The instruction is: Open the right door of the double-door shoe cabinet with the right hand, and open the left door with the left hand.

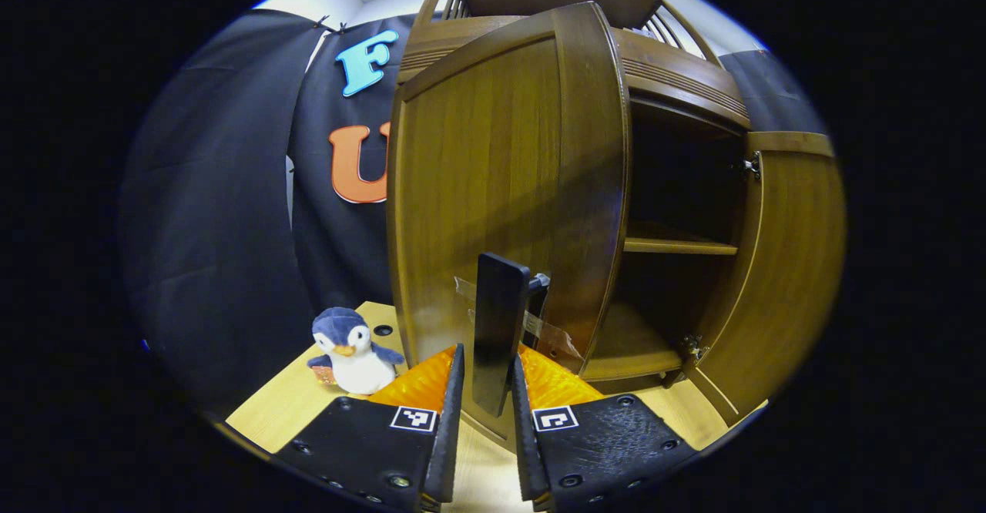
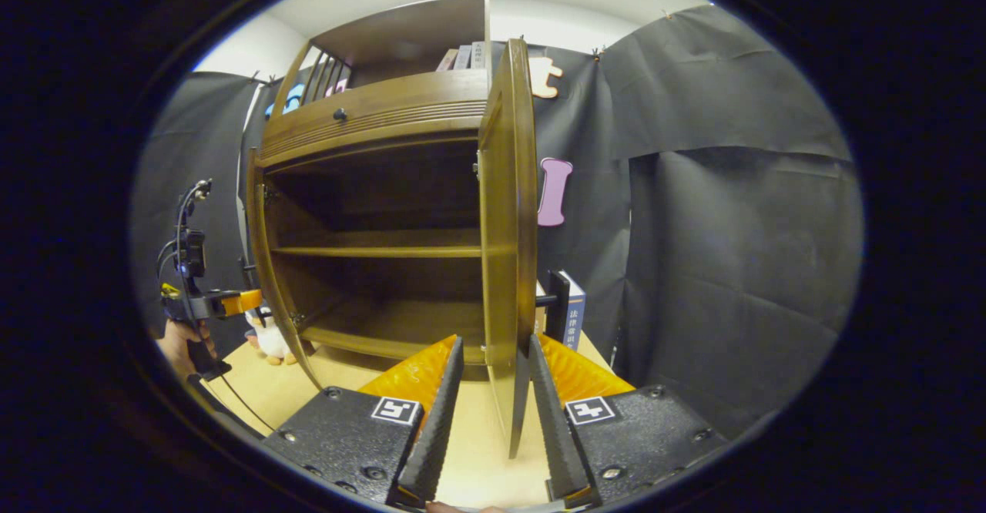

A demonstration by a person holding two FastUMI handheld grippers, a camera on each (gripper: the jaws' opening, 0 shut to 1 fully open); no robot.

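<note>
At the cabinet (image 1: 662, 74) | left gripper (image 1: 485, 390) straddles left door handle (image 1: 497, 328), contact unclear | right gripper (image 2: 493, 390) straddles right door (image 2: 512, 228) edge, grip unclear

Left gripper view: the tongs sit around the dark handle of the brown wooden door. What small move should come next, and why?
Probably open the left tongs a little and draw them back from the black bar handle. The brown wooden left door is swung wide, the dark shelves inside show, and the right door is open too, so little seems left to pull.
</note>
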